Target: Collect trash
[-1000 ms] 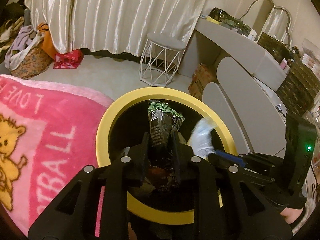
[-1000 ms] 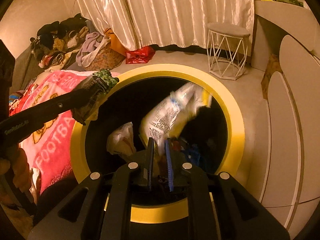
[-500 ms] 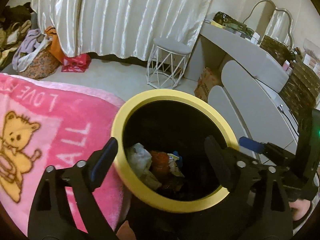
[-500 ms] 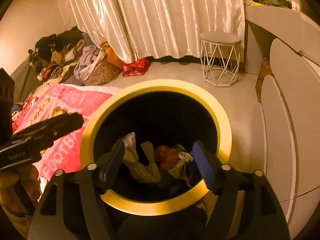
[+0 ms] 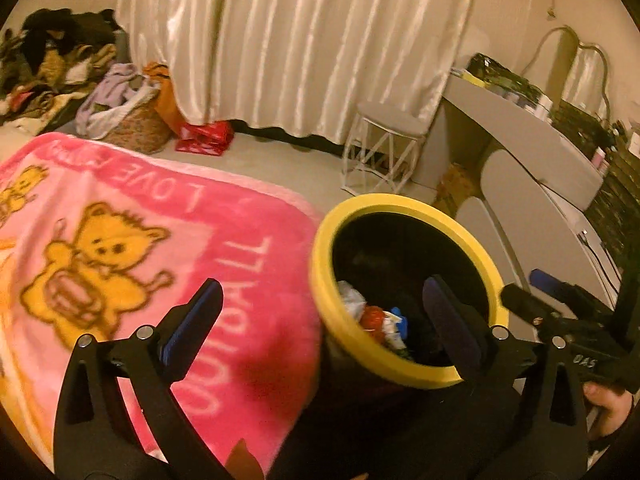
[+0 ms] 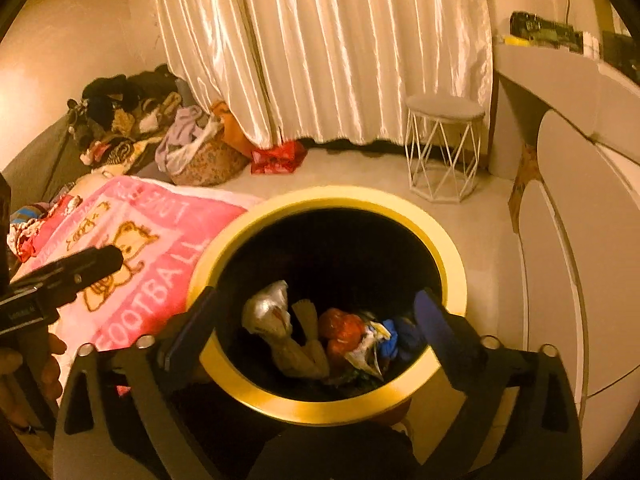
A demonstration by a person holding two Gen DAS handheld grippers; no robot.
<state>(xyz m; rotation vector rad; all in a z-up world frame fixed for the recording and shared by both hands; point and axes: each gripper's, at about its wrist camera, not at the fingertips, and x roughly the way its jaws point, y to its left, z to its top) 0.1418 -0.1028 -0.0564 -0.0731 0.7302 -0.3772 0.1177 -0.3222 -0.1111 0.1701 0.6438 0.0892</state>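
Both tongs point down at the bin (image 6: 326, 408), jaws just opened wide and empty: left tongs (image 5: 320, 312) over its rim beside the blanket (image 5: 160, 240), right tongs (image 6: 316, 320) above the trash (image 6: 344, 336) inside.

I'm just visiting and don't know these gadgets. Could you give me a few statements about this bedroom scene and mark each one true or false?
1. The bin has a yellow rim. True.
2. The right gripper is clamped on a wrapper. False: its jaws have just been opening and stand wide apart with nothing between them.
3. Trash lies inside the bin. True.
4. The left gripper holds a green packet. False: its jaws have just been opening and it holds nothing.
5. The pink blanket lies beside the bin. True.
6. The white stool lies tipped over. False: it stands upright by the curtain.
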